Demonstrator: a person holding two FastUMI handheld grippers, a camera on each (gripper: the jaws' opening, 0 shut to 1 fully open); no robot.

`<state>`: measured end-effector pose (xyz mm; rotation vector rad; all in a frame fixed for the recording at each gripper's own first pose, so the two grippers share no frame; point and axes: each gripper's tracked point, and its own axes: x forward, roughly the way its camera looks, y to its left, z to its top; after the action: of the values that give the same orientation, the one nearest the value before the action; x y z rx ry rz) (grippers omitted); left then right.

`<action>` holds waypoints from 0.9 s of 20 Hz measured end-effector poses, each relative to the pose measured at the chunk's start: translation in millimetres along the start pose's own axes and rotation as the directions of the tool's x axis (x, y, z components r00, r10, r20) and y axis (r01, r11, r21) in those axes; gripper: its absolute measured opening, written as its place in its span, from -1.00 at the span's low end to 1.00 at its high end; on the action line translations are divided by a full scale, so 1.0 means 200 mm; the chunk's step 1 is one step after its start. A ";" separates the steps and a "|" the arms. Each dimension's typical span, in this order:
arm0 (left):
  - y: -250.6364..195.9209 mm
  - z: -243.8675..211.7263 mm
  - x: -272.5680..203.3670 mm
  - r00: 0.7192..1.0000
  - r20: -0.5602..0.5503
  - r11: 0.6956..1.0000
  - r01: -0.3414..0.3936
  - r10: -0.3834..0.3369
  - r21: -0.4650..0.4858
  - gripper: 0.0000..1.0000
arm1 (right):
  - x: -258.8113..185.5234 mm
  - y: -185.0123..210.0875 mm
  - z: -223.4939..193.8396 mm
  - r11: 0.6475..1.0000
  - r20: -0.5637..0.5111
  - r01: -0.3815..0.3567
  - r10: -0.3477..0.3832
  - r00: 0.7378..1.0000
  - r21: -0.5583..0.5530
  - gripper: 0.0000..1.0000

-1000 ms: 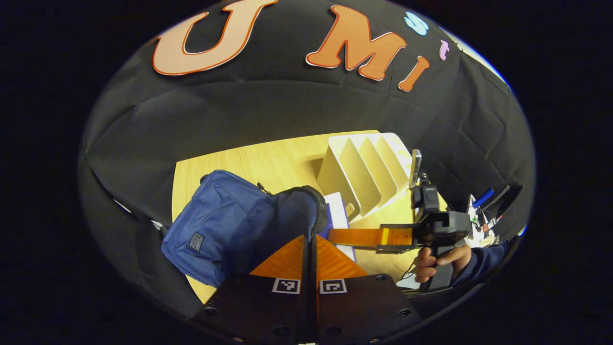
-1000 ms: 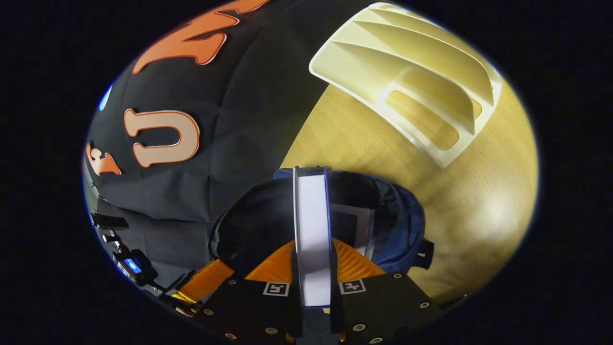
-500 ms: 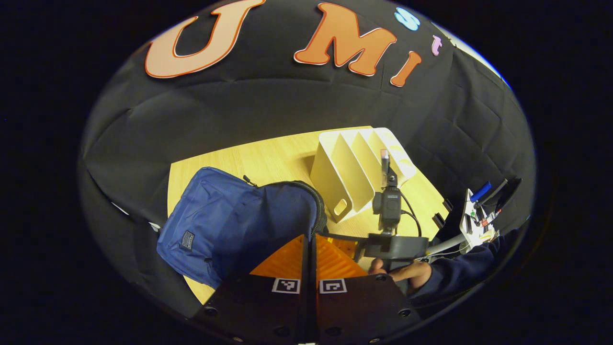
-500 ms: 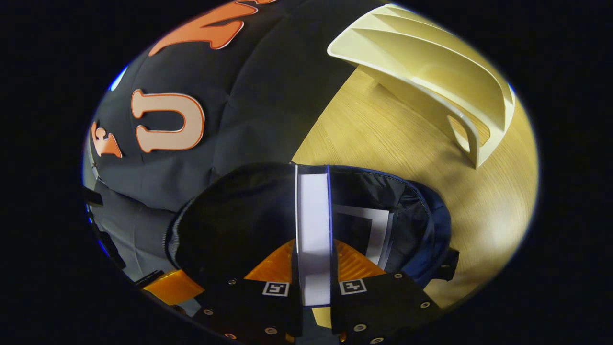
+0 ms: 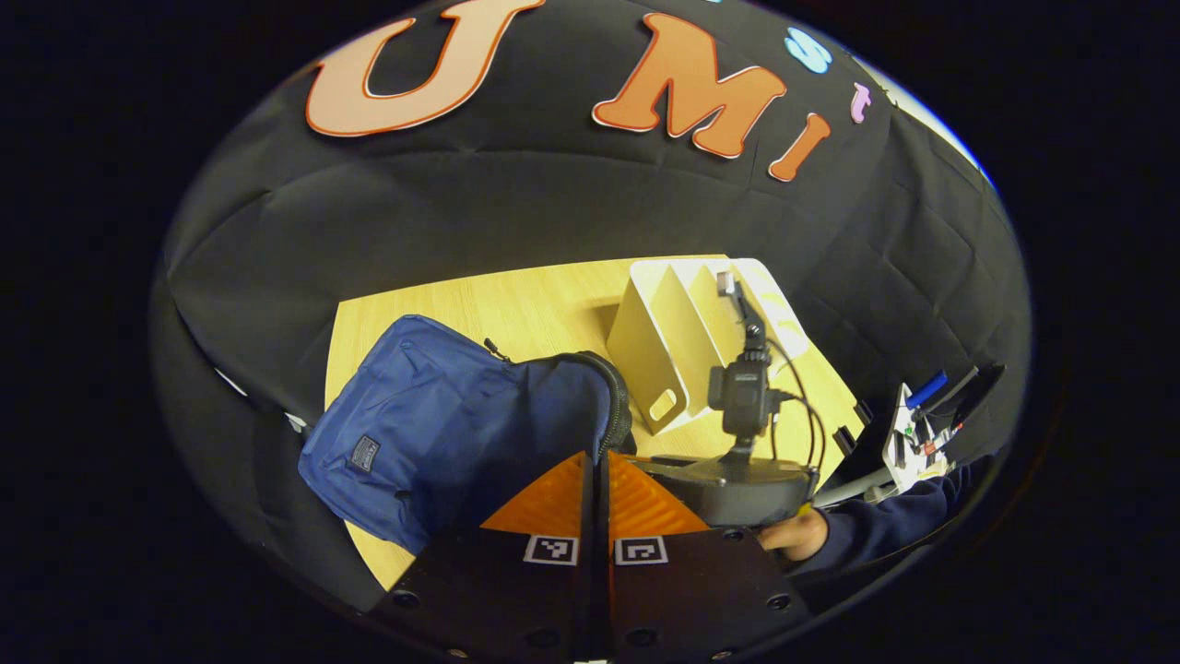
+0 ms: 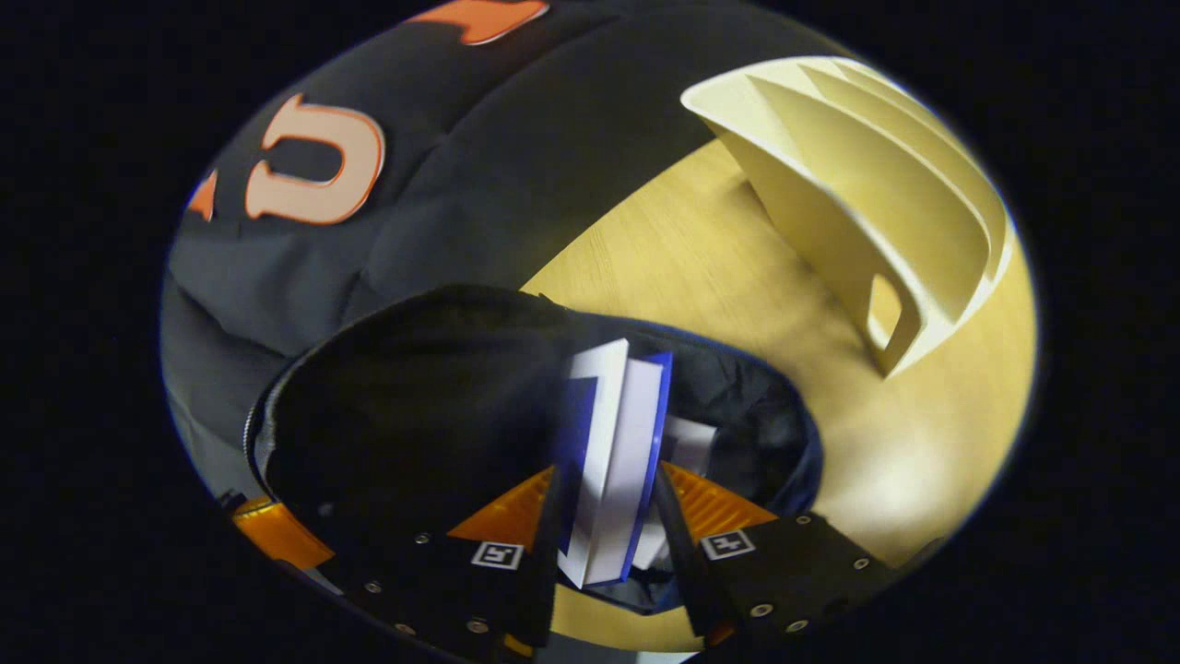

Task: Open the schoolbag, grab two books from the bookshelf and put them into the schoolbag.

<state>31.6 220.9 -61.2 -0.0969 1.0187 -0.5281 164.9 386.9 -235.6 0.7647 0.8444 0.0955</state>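
Observation:
The blue schoolbag [image 5: 433, 443] lies on the wooden table, its mouth [image 6: 415, 387] held wide. At the zipper rim my left gripper [image 5: 596, 458] is shut on the bag's edge. My right gripper [image 6: 608, 468] is over the mouth with its fingers spread. A blue-covered book with white pages [image 6: 613, 452] leans loose between them, tilted and fanning apart, its far end down in the bag. A second white book [image 6: 690, 444] lies deeper inside. The cream bookshelf [image 6: 867, 203] [image 5: 668, 341] stands with no books in its slots.
In the left gripper view, the right gripper's body and its camera mount [image 5: 742, 397] rise beside the bag, with a hand and dark sleeve [image 5: 867, 530] behind. A small stand with pens [image 5: 922, 415] is at the far right. Bare table [image 6: 701, 267] separates bag and shelf.
The right gripper's fingers have parted, and the book, clamped upright before, now tilts loose and sits lower in the bag. The right gripper has dipped toward the mouth. The left gripper keeps its hold.

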 end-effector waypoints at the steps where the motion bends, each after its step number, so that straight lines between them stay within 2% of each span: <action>1: 0.00 0.00 0.01 1.000 0.001 1.000 -0.001 0.001 -0.004 -0.99 | -0.03 -0.01 0.05 0.998 0.028 0.025 -0.024 0.999 -0.052 0.25; 2: 0.00 0.00 0.01 1.000 0.005 1.000 0.000 0.000 -0.007 -0.99 | -0.06 -0.02 0.09 0.995 0.054 0.036 -0.031 0.998 -0.094 0.47; 6: -0.01 0.00 0.04 1.000 0.019 1.000 -0.001 0.002 -0.022 -0.99 | -0.18 -0.10 0.29 0.977 0.160 0.106 -0.077 0.984 -0.183 0.68; 9: -0.03 -0.02 0.08 1.000 0.017 0.999 -0.012 0.012 -0.037 -0.98 | -0.33 -0.19 0.43 0.960 0.240 0.166 -0.110 0.965 -0.226 0.71; 11: -0.09 -0.04 0.11 1.000 0.014 1.000 -0.009 0.010 -0.029 -0.90 | -0.44 -0.26 0.52 0.950 0.288 0.199 -0.126 0.949 -0.241 0.78; 12: -0.11 -0.06 0.13 1.000 0.008 1.000 -0.010 0.010 -0.028 -0.79 | -0.49 -0.28 0.56 0.945 0.307 0.212 -0.130 0.943 -0.251 0.80; 13: -0.15 -0.06 0.15 1.000 0.011 1.000 -0.003 0.004 -0.029 -0.77 | -0.55 -0.33 0.61 0.937 0.332 0.234 -0.141 0.933 -0.260 0.82; 14: -0.19 -0.06 0.16 1.000 0.020 1.000 0.003 -0.003 -0.029 -0.64 | -0.60 -0.36 0.67 0.928 0.361 0.251 -0.141 0.922 -0.276 0.85; 15: -0.23 -0.05 0.17 1.000 0.031 1.000 0.005 -0.004 -0.030 -0.61 | -0.65 -0.39 0.73 0.917 0.390 0.276 -0.152 0.908 -0.287 0.85; 17: -0.29 -0.03 0.21 0.999 0.051 0.999 -0.003 0.005 -0.049 -0.34 | -0.76 -0.45 0.82 0.903 0.431 0.304 -0.155 0.889 -0.303 0.86; 18: -0.34 -0.03 0.23 0.999 0.054 0.998 -0.001 0.004 -0.065 -0.04 | -0.81 -0.47 0.86 0.897 0.447 0.311 -0.150 0.882 -0.314 0.86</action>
<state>20.0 141.3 -78.8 -0.1667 0.9831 -0.4880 156.5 159.5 -119.9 0.2915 0.4832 -0.1183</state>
